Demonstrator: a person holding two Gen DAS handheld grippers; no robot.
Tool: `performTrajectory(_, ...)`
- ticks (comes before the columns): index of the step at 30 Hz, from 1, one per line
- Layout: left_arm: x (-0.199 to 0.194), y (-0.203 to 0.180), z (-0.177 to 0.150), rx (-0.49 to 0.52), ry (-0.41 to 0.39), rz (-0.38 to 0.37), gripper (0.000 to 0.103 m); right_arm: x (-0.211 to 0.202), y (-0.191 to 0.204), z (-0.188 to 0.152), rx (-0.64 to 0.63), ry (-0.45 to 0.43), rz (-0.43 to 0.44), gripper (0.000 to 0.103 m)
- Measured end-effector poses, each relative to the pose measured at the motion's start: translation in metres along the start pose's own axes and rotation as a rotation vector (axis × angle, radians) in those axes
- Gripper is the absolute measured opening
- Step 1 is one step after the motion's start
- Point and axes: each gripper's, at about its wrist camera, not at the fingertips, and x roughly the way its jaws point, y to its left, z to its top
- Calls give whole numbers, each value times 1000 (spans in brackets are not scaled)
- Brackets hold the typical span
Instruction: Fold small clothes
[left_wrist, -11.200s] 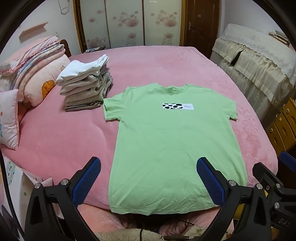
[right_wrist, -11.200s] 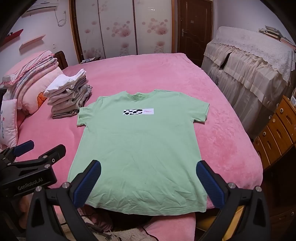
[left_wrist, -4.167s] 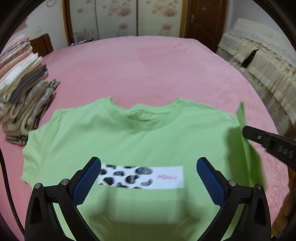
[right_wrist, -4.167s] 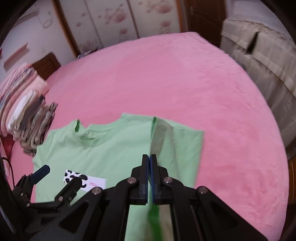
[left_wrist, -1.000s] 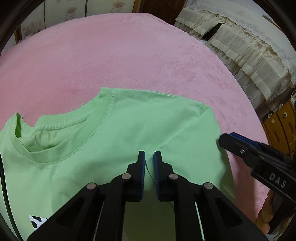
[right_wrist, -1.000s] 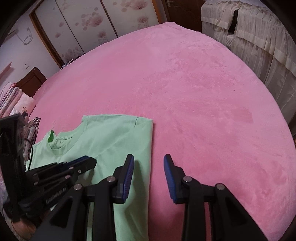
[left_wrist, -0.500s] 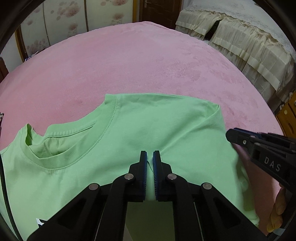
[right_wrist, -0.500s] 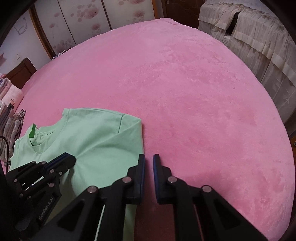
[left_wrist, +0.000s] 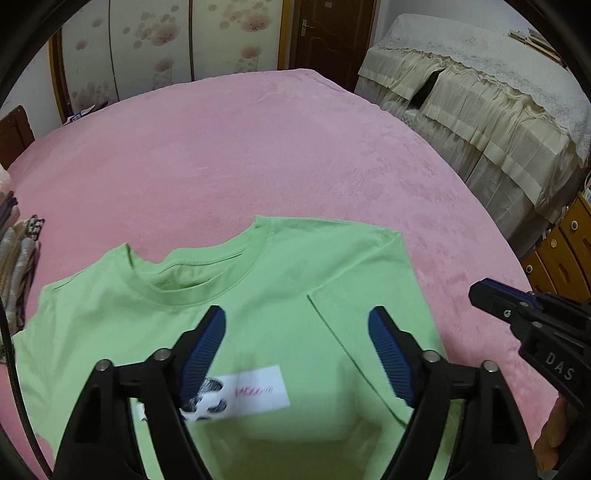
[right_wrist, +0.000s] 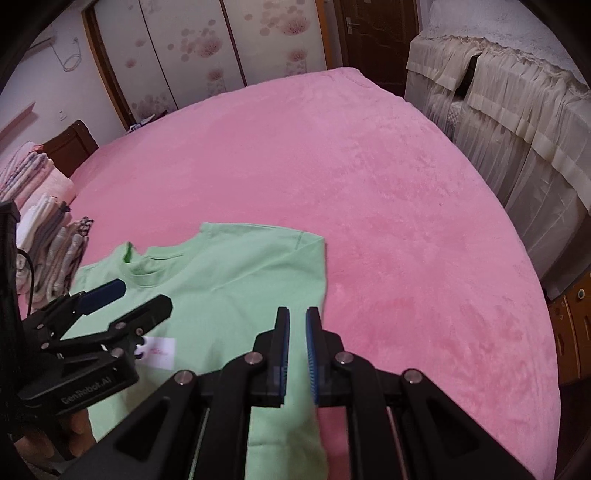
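Green T-shirt (left_wrist: 258, 295) flat on pink bedspread (left_wrist: 258, 147), right sleeve folded in over the chest, collar toward the far side. Left gripper (left_wrist: 297, 332) above the chest print, jaws opening, nothing pinched. Right gripper (right_wrist: 297, 332) over the shirt's right edge, clenched, no cloth between the pads. Stack of folded clothes (right_wrist: 48, 251) at left.

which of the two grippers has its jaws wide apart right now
The left gripper: its blue pads stand far apart, opening over the green T-shirt. The right gripper has its jaws nearly together.
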Motion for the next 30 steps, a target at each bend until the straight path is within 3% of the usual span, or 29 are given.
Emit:
performTrajectory(2,-15,0,-2,5,-9,12,87,-15,9,-2,-8,-10,3,11)
performTrajectory(4,-30,1,-4,10,-19,22,88,-31,18,-4,-18,-25,2,25)
performTrajectory(6,-40,3,-5,4,-22,25,88,-46,25,-5,-31,-49,-11,32)
performTrajectory(15,-84,6,-8,-65,7,-9,89,-98,44,-10,-51,-122,-42,33)
performTrajectory(21,-128,15,-18,-104,-101,-34,90,-118,48,-16,-18,-122,-38,33)
performTrajectory(30,-175,37,-39,-74,-145,-21,94,-139,79,-30,-50,-138,5,33)
